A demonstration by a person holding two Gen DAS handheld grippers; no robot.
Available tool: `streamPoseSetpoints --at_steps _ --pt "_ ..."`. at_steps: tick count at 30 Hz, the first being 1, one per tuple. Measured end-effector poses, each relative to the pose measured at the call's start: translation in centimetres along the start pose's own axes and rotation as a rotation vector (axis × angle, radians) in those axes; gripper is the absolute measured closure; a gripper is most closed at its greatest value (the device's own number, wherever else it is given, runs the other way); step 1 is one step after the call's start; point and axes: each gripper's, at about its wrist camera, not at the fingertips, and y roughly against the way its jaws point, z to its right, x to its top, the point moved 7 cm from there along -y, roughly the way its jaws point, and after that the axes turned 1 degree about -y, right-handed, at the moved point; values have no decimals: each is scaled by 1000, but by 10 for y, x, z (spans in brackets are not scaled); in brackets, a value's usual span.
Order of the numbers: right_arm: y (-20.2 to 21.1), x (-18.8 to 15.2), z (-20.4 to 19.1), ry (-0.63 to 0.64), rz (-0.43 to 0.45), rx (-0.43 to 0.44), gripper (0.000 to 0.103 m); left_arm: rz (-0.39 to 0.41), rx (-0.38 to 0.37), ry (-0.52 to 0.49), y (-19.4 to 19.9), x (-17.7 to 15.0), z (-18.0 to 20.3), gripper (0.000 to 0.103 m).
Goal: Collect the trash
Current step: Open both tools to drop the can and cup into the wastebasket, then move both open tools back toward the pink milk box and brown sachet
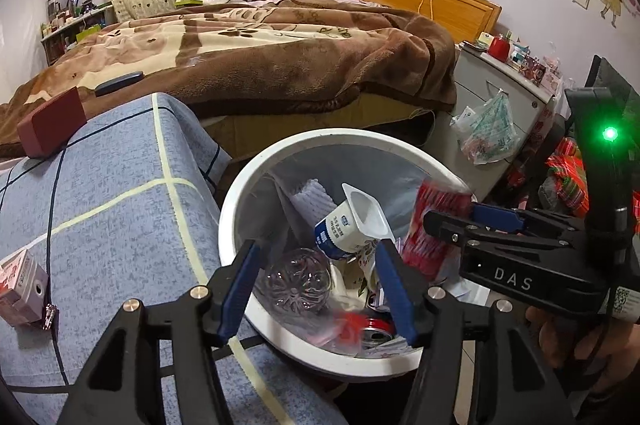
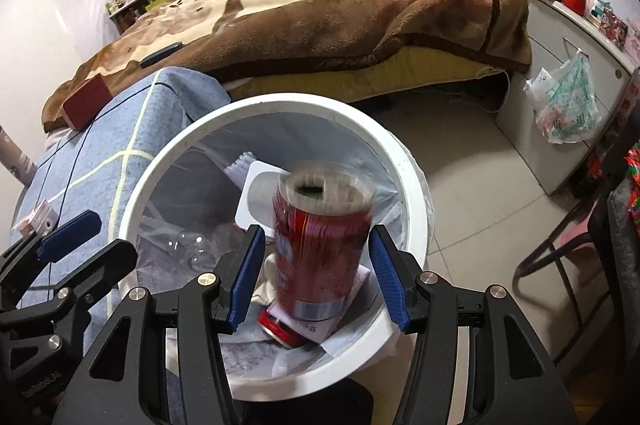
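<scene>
A white round bin (image 1: pixel 280 339) (image 2: pixel 408 181) with a clear liner stands beside the bed. It holds a yogurt cup (image 1: pixel 352 225), a clear plastic bottle (image 1: pixel 298 279), a red can (image 1: pixel 376 331) and papers. My right gripper (image 2: pixel 318 275) is open over the bin; a motion-blurred red can (image 2: pixel 320 249) is between its blue fingers, not touched by either. In the left wrist view the right gripper (image 1: pixel 452 221) shows next to that can (image 1: pixel 432 229). My left gripper (image 1: pixel 316 293) is open and empty over the bin's near side.
A blue checked blanket (image 1: pixel 112 209) lies left of the bin, with a small pink carton (image 1: pixel 20 289) and a cable on it. A maroon box (image 1: pixel 52 127) sits at the bed edge. A grey cabinet (image 1: pixel 492 93) with a hanging plastic bag (image 1: pixel 488 129) stands right.
</scene>
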Motion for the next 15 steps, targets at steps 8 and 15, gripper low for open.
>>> streamPoseSetpoints --at_steps 8,15 --pt "10 4 -1 4 44 -7 45 32 16 14 15 1 -9 38" --pt "19 6 -6 -22 88 6 45 60 37 32 32 -1 -22 38"
